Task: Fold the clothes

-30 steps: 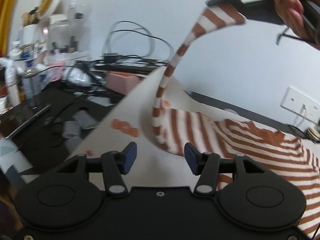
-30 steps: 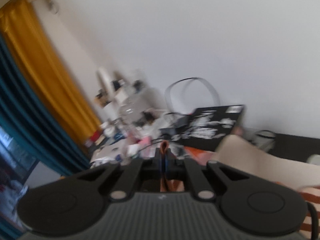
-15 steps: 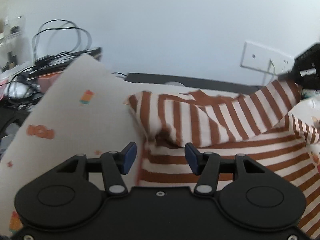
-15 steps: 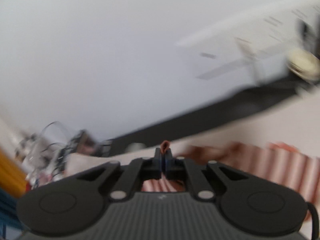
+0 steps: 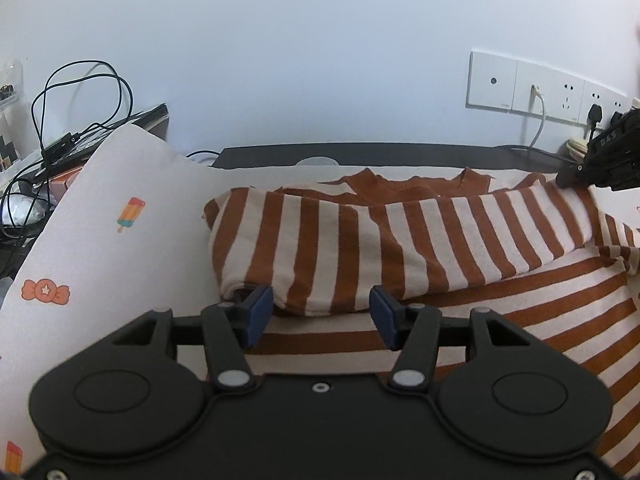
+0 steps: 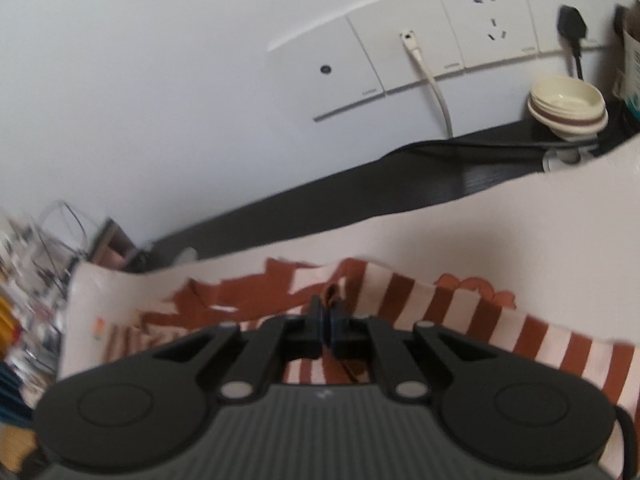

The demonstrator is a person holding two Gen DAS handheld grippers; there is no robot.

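A brown-and-cream striped sweater [image 5: 500, 312] lies flat on a white printed cloth [image 5: 100, 240]. Its left sleeve [image 5: 400, 240] is folded across the chest toward the right. My left gripper [image 5: 321, 312] is open and empty, low over the sweater at the folded shoulder. My right gripper [image 6: 327, 320] is shut on the sleeve's brown cuff [image 6: 331, 293], low over the sweater [image 6: 540, 336]. It also shows in the left wrist view [image 5: 568, 178] at the far right, holding the sleeve end.
A black desk edge [image 5: 360, 152] runs behind the cloth below a white wall with sockets [image 5: 540, 88]. Cables and clutter [image 5: 60, 120] sit at the left. Stacked bowls [image 6: 566, 110] stand at the back right.
My right gripper has carried the sleeve from high in the air down and across the sweater to the right. My left gripper has turned toward the sweater and stayed open.
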